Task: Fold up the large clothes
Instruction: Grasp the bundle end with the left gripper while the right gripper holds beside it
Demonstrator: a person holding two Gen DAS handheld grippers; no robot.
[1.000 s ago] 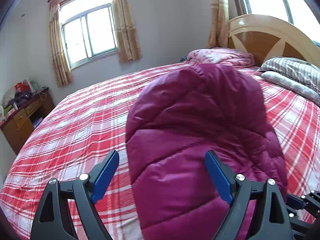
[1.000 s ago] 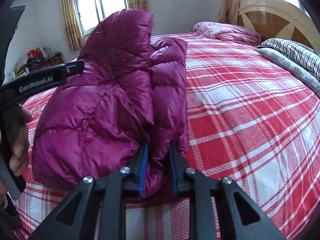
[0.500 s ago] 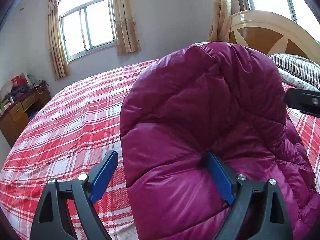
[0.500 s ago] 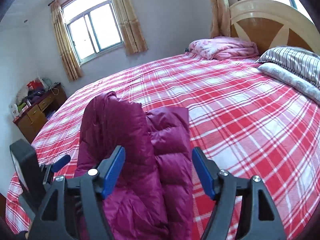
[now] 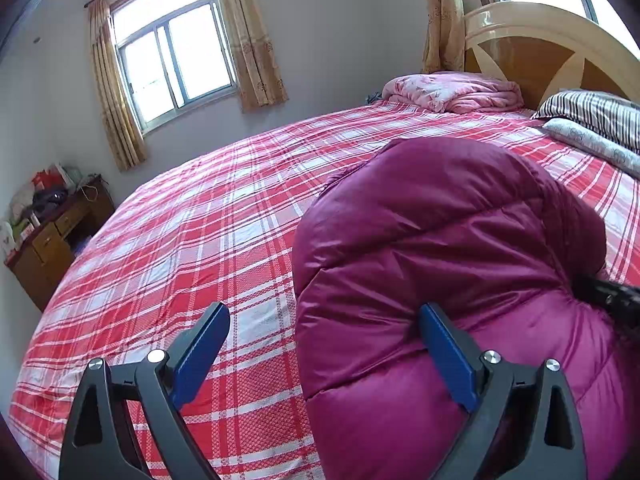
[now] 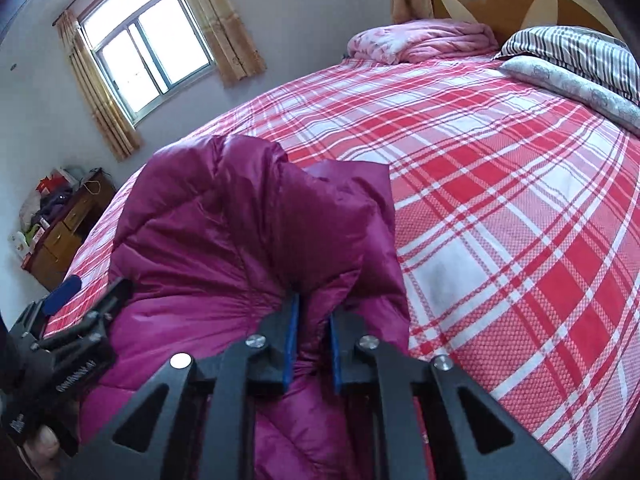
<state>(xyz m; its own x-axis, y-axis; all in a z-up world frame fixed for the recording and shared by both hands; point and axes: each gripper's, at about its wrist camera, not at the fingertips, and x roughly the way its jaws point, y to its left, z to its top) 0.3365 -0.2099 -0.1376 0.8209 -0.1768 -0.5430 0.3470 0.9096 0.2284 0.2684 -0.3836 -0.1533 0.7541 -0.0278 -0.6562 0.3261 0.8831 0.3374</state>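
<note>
A magenta puffer jacket [image 5: 440, 248] lies bunched on the red plaid bed [image 5: 200, 220]. My left gripper [image 5: 322, 348] hovers at its near left edge with its jaws wide and opening. The jacket's edge fills the right half of the gap, and the right pad [image 5: 444, 352] lies against the fabric. In the right wrist view the jacket [image 6: 224, 232] sits at the lower left. My right gripper [image 6: 314, 312] is closing, its blue pads pinching a puckered fold of it. The left gripper [image 6: 68, 320] shows at the far left, held by a hand.
A folded pink quilt [image 5: 452, 90] and striped pillows [image 5: 592, 114] lie by the wooden headboard [image 5: 540, 40]. A cluttered wooden nightstand [image 5: 52, 236] stands beside the bed under the curtained window [image 5: 172, 60]. Plaid sheet [image 6: 500, 200] stretches right of the jacket.
My right gripper let go of the jacket, opened wide, then shut again on a fold of it. The jacket's bulk rose, then sank back onto the bed.
</note>
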